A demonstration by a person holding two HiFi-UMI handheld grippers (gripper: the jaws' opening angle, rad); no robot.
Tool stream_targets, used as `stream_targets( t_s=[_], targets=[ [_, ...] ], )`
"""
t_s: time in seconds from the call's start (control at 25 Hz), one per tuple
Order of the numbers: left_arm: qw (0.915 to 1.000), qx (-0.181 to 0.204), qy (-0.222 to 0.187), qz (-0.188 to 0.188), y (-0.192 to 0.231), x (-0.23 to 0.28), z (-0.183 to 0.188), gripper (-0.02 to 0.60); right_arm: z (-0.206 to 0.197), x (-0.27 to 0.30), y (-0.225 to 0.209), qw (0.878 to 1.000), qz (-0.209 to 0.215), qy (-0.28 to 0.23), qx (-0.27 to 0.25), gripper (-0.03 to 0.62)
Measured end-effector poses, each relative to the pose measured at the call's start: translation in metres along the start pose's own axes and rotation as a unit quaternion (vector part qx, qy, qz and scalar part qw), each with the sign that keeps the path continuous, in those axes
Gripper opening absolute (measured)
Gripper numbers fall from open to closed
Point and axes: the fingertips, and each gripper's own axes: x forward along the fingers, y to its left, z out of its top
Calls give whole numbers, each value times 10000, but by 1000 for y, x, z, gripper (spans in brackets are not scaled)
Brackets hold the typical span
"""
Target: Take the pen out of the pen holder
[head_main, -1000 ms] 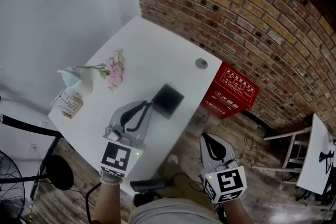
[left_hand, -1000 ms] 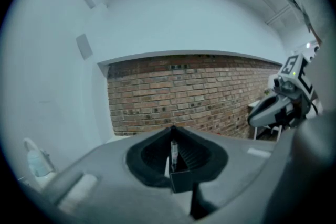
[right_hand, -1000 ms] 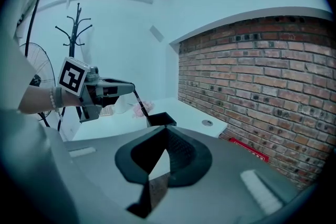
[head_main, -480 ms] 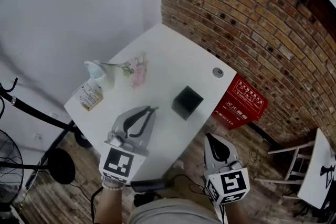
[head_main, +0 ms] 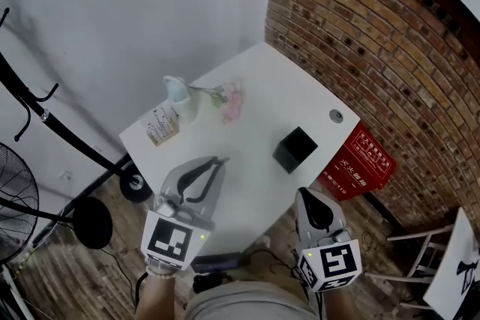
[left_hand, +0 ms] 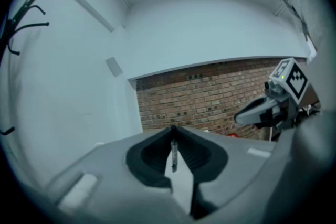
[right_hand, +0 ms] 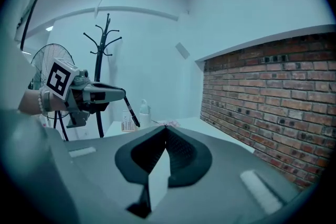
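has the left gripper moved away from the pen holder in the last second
Yes. The left gripper, shut on the pen, now sits farther left of the pen holder; earlier its tip was right beside it.

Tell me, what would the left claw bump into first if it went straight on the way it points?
Probably the brick wall. The left claw, shut on the pen, points across above the white table, and its own view shows only bricks straight ahead. Depth is hard to judge.
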Motion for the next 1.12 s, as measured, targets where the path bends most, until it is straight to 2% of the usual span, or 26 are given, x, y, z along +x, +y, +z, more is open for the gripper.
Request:
stream_targets(
  t_s=[0.64,1.12],
  targets=[
    [9970,-225,18,739,17,-81,-7,29,32,5,59,9971,582,-393,-281,2],
    [9941,-297,206,1020,20,-121,-25,31,30,10,90,9947,880,-392,-368,2]
  ],
)
